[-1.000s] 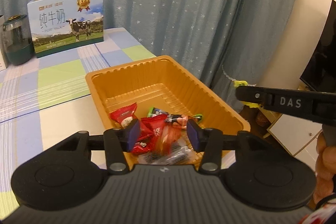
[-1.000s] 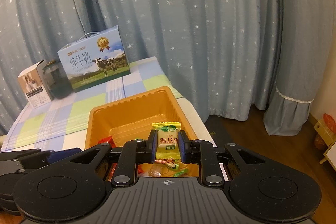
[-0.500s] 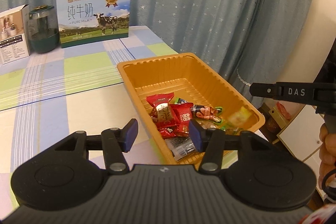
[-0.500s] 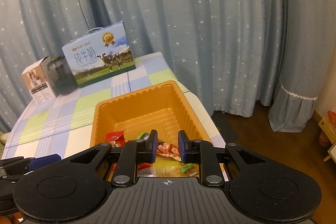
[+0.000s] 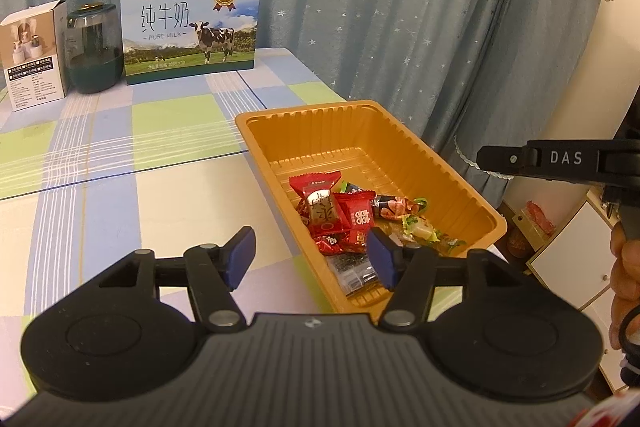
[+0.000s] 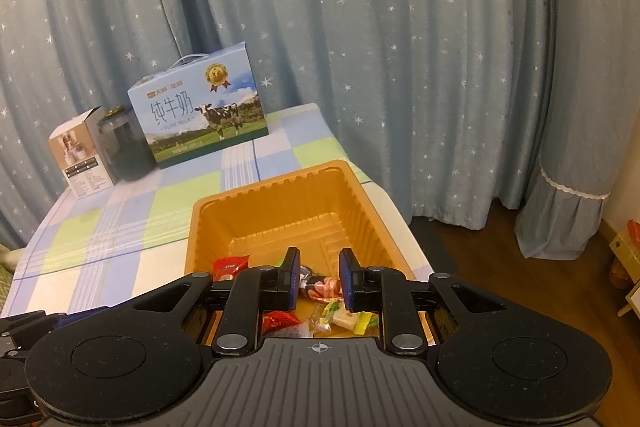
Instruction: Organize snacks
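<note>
An orange plastic tray (image 5: 304,107) sits at the right edge of the checked table and holds several wrapped snacks (image 5: 340,215), mostly red. A yellow-green packet (image 5: 420,231) lies at its near right end. My left gripper (image 5: 310,247) hovers over the tray's near left wall; its jaws are opening and nothing is between them. My right gripper (image 6: 319,275) hangs above the tray's (image 6: 272,187) near end, jaws narrow and shut with nothing in them. The yellow-green packet (image 6: 352,321) lies below it. One right finger (image 5: 560,159) reaches in from the right.
At the back of the table stand a blue milk carton box (image 5: 192,31), a dark green jar (image 5: 94,55) and a small white box (image 5: 34,59). Starred curtains hang behind. The table ends just right of the tray, with a white cabinet (image 5: 580,259) beyond.
My left gripper drew back to the left off the snack pile and its jaws spread wider. The yellow-green packet left my right gripper and now lies in the tray.
</note>
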A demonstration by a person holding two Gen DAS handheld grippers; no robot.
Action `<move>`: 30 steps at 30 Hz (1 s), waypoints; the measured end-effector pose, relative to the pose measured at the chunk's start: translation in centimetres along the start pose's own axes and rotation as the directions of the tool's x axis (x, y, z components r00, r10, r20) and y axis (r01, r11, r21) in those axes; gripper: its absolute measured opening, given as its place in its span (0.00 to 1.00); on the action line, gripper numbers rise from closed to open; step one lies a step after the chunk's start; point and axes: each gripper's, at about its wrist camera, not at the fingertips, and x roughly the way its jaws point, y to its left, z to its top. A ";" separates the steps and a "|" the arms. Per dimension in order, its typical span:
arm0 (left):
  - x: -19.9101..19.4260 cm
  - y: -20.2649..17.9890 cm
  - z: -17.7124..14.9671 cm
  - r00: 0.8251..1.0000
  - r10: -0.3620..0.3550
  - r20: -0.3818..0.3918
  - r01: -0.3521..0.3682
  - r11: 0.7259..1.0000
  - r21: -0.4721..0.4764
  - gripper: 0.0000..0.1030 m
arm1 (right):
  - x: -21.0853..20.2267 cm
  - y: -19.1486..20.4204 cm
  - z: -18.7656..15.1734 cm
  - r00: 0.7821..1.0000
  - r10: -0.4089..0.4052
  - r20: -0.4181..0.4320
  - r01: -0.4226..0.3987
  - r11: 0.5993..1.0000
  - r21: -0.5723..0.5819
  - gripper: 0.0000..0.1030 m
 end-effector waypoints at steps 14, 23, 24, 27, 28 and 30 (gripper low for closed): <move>-3.7 1.3 -1.2 0.997 0.074 0.019 -0.073 0.997 -0.021 0.97 | -3.4 0.7 -2.2 0.999 0.013 -0.030 -0.012 0.999 0.030 0.23; -7.3 1.8 -1.9 0.994 0.108 0.008 -0.107 0.992 -0.060 1.00 | -7.3 1.3 -3.4 1.000 0.011 -0.009 -0.011 0.998 0.065 0.69; -7.7 1.8 -2.0 0.993 0.116 0.004 -0.115 0.991 -0.068 1.00 | -7.7 1.4 -3.6 1.000 0.010 -0.012 -0.010 0.998 0.063 0.71; -9.0 1.9 -2.3 0.991 0.131 0.006 -0.130 0.988 -0.079 1.00 | -8.6 1.9 -4.0 1.000 0.000 -0.029 0.002 0.999 0.053 0.78; -9.4 2.0 -2.4 0.991 0.135 0.009 -0.134 0.988 -0.082 1.00 | -8.9 2.0 -4.1 0.999 -0.002 -0.036 0.003 0.999 0.049 0.79; -10.1 2.0 -2.6 0.989 0.145 0.008 -0.144 0.986 -0.083 1.00 | -9.5 2.3 -4.5 0.999 -0.008 -0.052 0.010 0.999 0.043 0.80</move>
